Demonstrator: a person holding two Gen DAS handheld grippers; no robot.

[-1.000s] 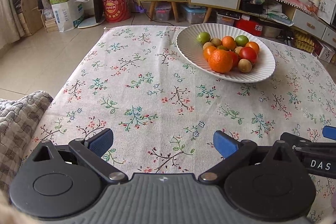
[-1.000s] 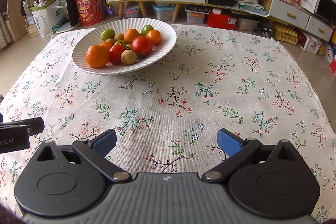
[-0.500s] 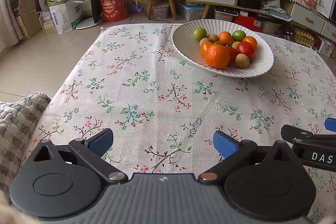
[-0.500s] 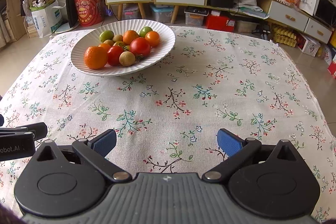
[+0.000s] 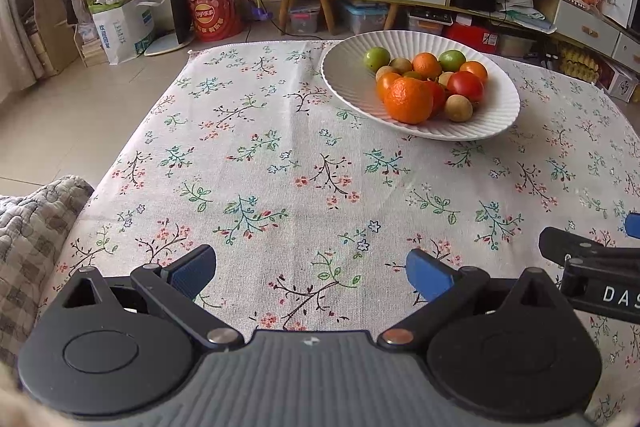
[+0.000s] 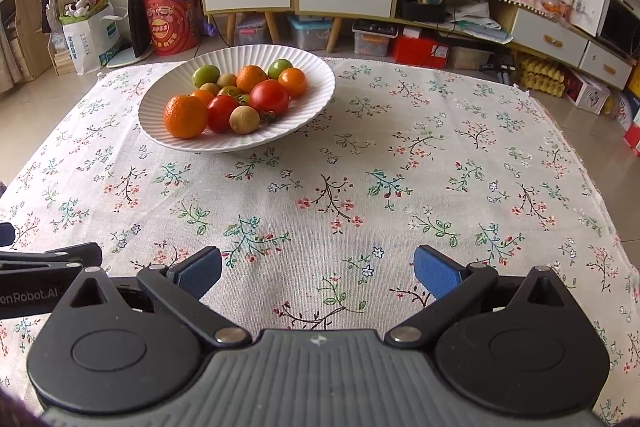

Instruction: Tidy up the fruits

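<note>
Left wrist view: the left tool hangs low over the near end of the table, blue fingers spread wide and holding nothing. The white plate sits at the far right of the floral cloth, and the fruits lie piled inside it: oranges, tomatoes, green ones and small tan ones. Over the last second the plate has slid slightly left and grown a touch larger in this view, so the tool has turned and eased toward it. No fruit has shifted. At the right edge the other tool's black finger pokes in, level with this one.

Right wrist view: the right tool is likewise low and level, fingers spread apart and empty. Here the plate stands far left, now a little nearer than a second ago. No fruit lies loose on the cloth.

All the fruit sitting in the plate would suit a finished gathering, or a pile waiting to be sorted; the scene does not settle which.
</note>
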